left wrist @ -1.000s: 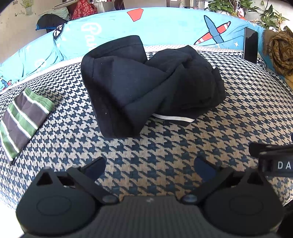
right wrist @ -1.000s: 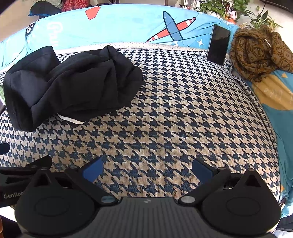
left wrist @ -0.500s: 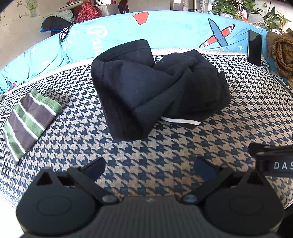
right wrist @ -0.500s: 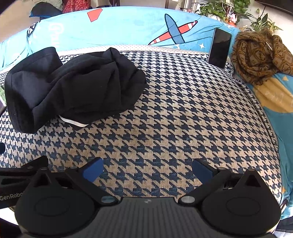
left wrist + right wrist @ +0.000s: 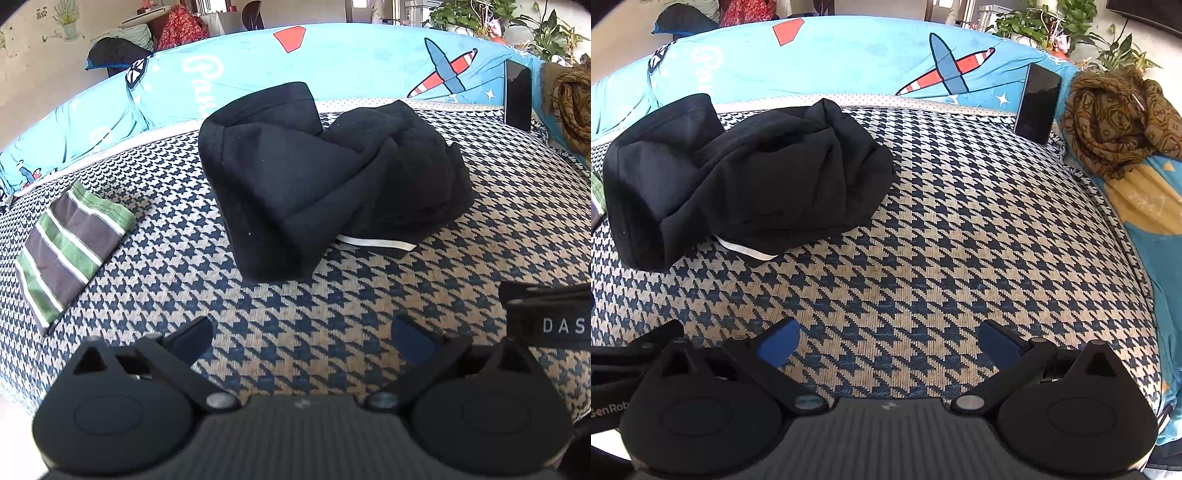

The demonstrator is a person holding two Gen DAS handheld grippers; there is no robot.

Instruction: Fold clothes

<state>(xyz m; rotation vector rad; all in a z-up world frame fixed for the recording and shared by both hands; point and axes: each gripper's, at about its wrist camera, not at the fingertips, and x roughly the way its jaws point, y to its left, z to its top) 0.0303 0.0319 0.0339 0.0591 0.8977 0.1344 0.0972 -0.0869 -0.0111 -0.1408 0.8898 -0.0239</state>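
A crumpled black garment (image 5: 325,177) (image 5: 746,177) with a white strip at its near edge lies in a heap on the houndstooth sofa seat (image 5: 295,306) (image 5: 960,229). A folded green-and-grey striped cloth (image 5: 70,243) rests to its left. My left gripper (image 5: 301,338) hovers open over the seat in front of the black heap, nothing between its fingers. My right gripper (image 5: 888,341) is open too, over bare seat to the right of the heap. Each gripper's body shows at the edge of the other's view.
A blue cover with airplane prints (image 5: 332,62) (image 5: 849,59) drapes the sofa back. A dark phone (image 5: 1036,103) (image 5: 517,94) leans against it at right. A brown patterned scarf (image 5: 1119,122) is bunched on the right armrest. Potted plants (image 5: 1052,22) stand behind.
Both grippers have drifted slightly left and forward, so the black garment sits further right and a bit nearer in view. Both stay open. The clothes have not moved.
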